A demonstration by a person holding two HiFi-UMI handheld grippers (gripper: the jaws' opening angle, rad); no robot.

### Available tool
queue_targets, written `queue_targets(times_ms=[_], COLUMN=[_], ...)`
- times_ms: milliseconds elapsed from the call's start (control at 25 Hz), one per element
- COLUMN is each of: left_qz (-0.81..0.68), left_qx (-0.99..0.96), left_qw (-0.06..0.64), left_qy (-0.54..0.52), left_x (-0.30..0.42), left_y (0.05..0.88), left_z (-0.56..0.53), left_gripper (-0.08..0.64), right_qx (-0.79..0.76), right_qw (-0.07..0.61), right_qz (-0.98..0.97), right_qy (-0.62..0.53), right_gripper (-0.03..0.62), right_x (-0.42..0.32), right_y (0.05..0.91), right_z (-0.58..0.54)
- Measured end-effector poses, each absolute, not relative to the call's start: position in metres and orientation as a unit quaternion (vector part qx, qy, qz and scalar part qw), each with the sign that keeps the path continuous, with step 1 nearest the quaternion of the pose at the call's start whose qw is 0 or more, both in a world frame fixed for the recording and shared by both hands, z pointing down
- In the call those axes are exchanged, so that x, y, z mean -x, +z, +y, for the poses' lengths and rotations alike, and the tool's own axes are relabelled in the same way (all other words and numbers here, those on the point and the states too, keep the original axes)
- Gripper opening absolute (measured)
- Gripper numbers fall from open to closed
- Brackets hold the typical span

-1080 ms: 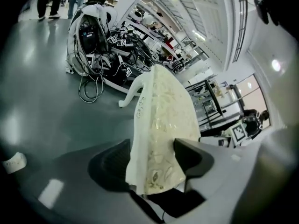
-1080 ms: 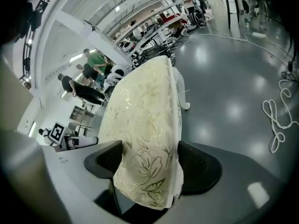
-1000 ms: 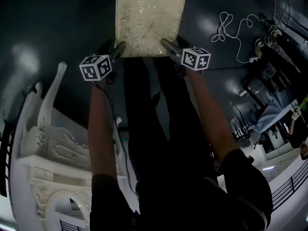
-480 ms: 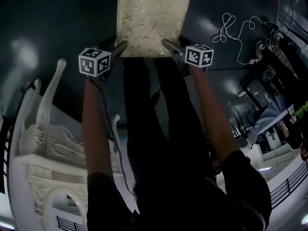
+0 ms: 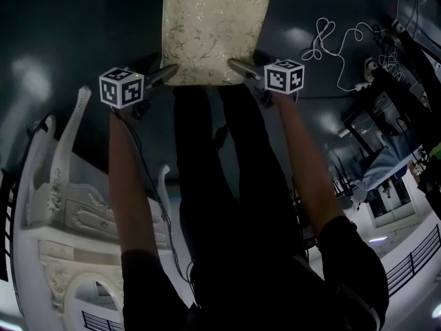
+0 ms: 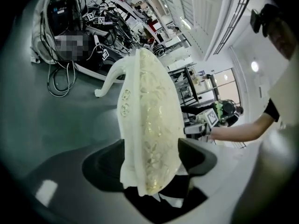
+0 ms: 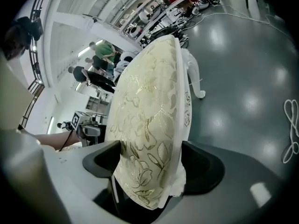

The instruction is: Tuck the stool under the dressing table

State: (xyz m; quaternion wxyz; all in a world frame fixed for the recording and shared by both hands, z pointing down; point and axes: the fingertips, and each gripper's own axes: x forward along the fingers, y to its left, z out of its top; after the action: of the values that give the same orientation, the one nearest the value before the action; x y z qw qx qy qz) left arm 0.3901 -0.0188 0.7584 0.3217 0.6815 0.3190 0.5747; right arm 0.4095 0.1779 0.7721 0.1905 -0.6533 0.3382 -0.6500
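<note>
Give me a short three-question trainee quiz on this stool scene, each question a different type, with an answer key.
1. Multiple choice: what is between the jaws of the left gripper and the right gripper? A) a drawer handle B) the stool seat C) nothing
2. Short answer: in the head view, on which side of the person is the dressing table?
3. True or false: the stool is already tucked under the dressing table.
Key:
1. B; the left gripper's jaws are opening and the right gripper's closing, with the seat between both pairs.
2. Left.
3. False; it is out over the open floor, apart from the table.
</note>
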Motion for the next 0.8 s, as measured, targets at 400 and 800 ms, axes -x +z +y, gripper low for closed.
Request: queue_targets(times_ms=[400, 800], left_qz=[0.323, 0.275], left_qx=[-0.682, -0.720], left_qw=[0.278, 0.288], left_qy=[0.595, 0.568], left_x=[-0.389, -0.380], left_y=[0.771, 0.759], left_z=[0.009, 0.010], left_gripper=[0.394, 0.347], right_qx=[0.686, 0.675], right_qw=[0.215, 0.196], right_qz=[0.291, 0.306], right_qy=[-0.631, -0.642], right_gripper=[0.436, 0.411], right_x=[-0.417, -0.415], right_y=[0.775, 0.767], right_z=[0.175, 0.179])
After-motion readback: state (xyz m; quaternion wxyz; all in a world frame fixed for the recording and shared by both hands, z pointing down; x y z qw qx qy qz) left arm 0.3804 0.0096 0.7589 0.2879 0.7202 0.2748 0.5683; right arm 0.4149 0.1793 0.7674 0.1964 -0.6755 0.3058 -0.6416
